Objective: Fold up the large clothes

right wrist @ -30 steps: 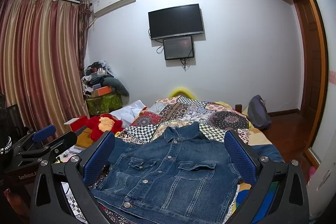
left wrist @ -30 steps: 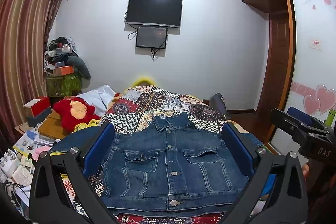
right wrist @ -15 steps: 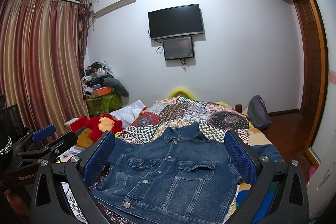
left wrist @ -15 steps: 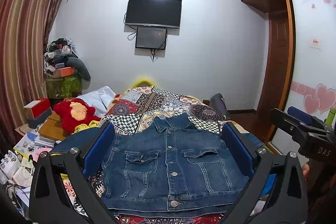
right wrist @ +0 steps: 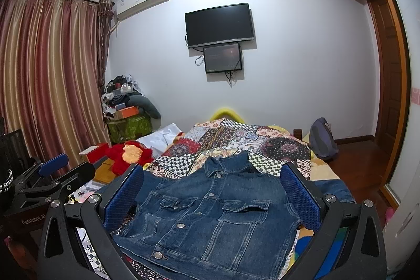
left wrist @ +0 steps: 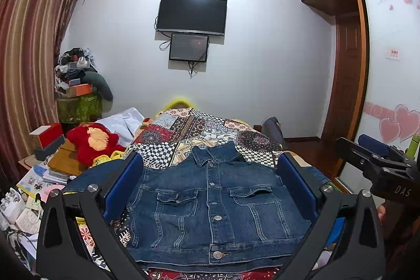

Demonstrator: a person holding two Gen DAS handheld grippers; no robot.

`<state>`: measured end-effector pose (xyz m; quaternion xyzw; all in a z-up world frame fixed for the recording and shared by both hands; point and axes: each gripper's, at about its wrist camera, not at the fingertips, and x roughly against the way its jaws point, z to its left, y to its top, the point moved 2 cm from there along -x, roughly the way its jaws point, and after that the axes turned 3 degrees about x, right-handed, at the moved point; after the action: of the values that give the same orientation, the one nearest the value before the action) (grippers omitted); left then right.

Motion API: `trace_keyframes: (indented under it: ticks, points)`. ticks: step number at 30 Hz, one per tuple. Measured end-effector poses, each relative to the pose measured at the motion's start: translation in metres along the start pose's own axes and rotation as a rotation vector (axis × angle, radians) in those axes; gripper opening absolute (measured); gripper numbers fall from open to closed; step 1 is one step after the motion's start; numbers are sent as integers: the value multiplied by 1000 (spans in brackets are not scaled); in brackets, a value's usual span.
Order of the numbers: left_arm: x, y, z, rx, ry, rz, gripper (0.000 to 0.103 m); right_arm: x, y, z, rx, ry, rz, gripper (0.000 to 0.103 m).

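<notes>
Denim jacket lies flat, buttoned front up, on the patchwork bed, dead ahead of and below both grippers, its collar-to-hem axis running away from them. Left gripper and right gripper both spread wide, holding nothing, neither clearly nearer. Legible: "DAS" on the right gripper's body, "GenRobot.A…" on the left's.

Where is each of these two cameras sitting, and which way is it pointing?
Left wrist view: on the left tongs, facing the denim jacket on the bed; the right tongs show at its right edge.
Right wrist view: on the right tongs, facing the jacket; the left tongs show at left.
Shared: jacket, patchwork quilt, wall TV.
</notes>
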<state>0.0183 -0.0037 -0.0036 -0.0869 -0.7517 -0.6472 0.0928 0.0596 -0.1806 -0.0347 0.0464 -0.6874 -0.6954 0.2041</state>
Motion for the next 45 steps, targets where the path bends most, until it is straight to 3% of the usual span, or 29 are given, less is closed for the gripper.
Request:
trace_keyframes:
  ticks: [28,37,45]
  points:
    - [-13,1,9,11,28,7,103,-15,-6,3,4,3,18,103]
    - [-51,3,37,30,68,46,103,-52,-9,8,19,2,91,103]
    - [-114,1,83,74,152,125,103,-117,-9,4,30,-4,168,103]
